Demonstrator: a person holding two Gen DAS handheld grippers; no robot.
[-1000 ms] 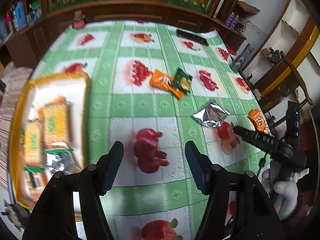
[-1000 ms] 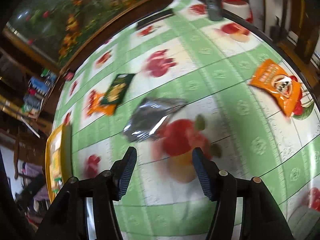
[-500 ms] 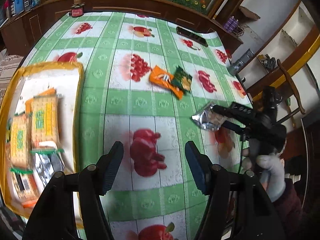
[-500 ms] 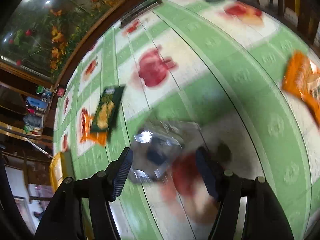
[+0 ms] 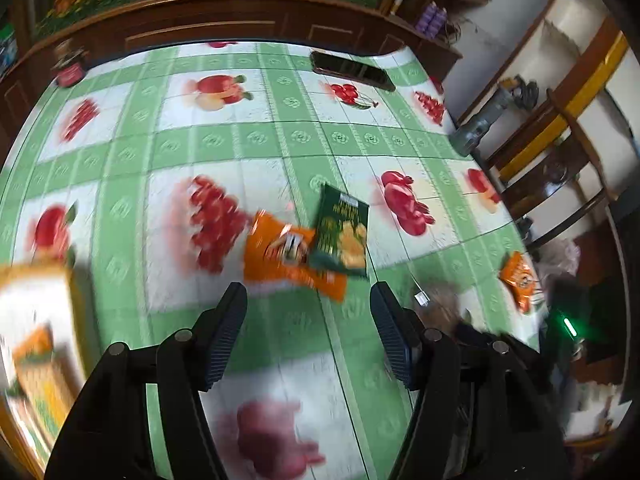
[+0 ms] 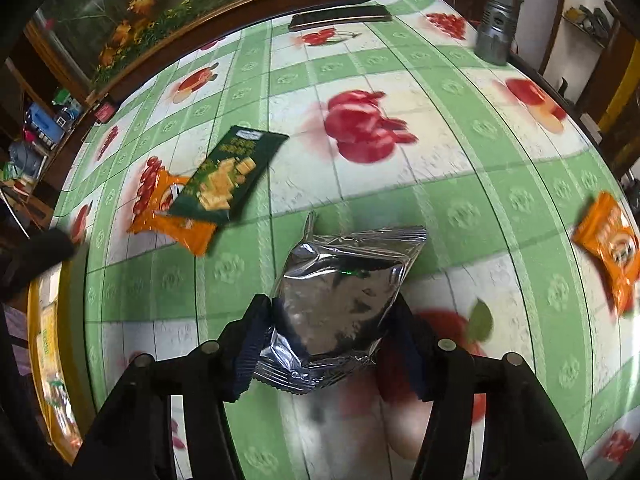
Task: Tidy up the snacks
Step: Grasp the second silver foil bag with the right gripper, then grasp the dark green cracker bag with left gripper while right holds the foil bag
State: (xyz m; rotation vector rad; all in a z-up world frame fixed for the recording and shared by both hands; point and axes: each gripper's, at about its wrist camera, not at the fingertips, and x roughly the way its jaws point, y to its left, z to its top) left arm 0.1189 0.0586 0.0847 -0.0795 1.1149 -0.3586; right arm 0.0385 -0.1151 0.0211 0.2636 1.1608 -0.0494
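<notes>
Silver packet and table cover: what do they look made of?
Silver packet, between the right gripper's fingers: likely metallised plastic film, glossy; it creases sharply and mirrors its surroundings. Table cover: probably wipeable vinyl or oilcloth, printed with fruit on green checks, lying smooth with a faint sheen; could be coated fabric.

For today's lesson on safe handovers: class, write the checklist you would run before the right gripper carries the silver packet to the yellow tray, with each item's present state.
1. Silver packet sits between the right gripper fingers: ok.
2. Grip firm enough to lift: cannot tell.
3. Left gripper open and holding nothing: ok.
4. Green packet and the orange packet under it lie apart from the silver packet: ok.
5. Free room in the yellow tray: cannot tell, only its edge shows.
6. Second orange packet at the right, out of the way: ok.
</notes>
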